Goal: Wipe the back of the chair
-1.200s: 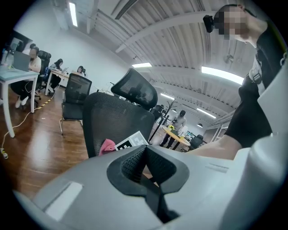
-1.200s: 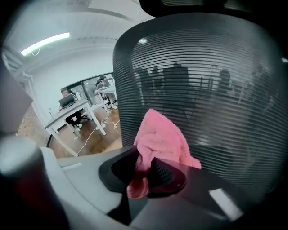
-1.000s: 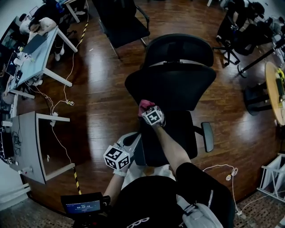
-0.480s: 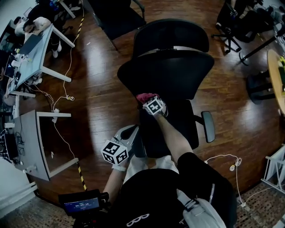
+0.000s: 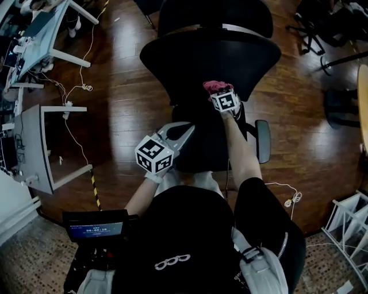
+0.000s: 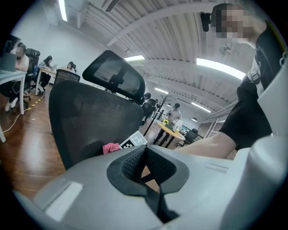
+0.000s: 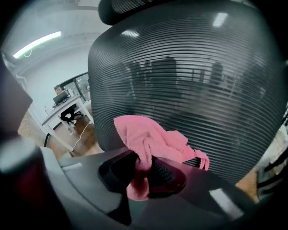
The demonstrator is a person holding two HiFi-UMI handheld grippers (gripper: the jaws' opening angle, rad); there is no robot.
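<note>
The black mesh chair back (image 5: pixel 210 60) fills the top middle of the head view, its headrest (image 5: pixel 215 14) above. My right gripper (image 5: pixel 218 93) is shut on a pink cloth (image 5: pixel 216 86) and holds it against the lower middle of the back. In the right gripper view the cloth (image 7: pixel 153 139) bunches out of the jaws, right at the mesh (image 7: pixel 193 76). My left gripper (image 5: pixel 185 131) hangs over the seat's left side, shut with nothing in it. Its own view looks up at the chair back (image 6: pixel 90 117), the cloth (image 6: pixel 110 147) and my right gripper's marker cube (image 6: pixel 132 140).
The right armrest (image 5: pixel 263 140) sticks out beside my right forearm. Desks (image 5: pixel 40 34) and a white table frame (image 5: pixel 52 143) stand at the left, with cables (image 5: pixel 75 115) on the wood floor. Another chair base (image 5: pixel 322 28) is at the top right, and a white rack (image 5: pixel 351 229) at the bottom right.
My right gripper has slid the pink cloth rightward along the chair back, from its lower left edge toward the middle. The left gripper has come closer to the seat.
</note>
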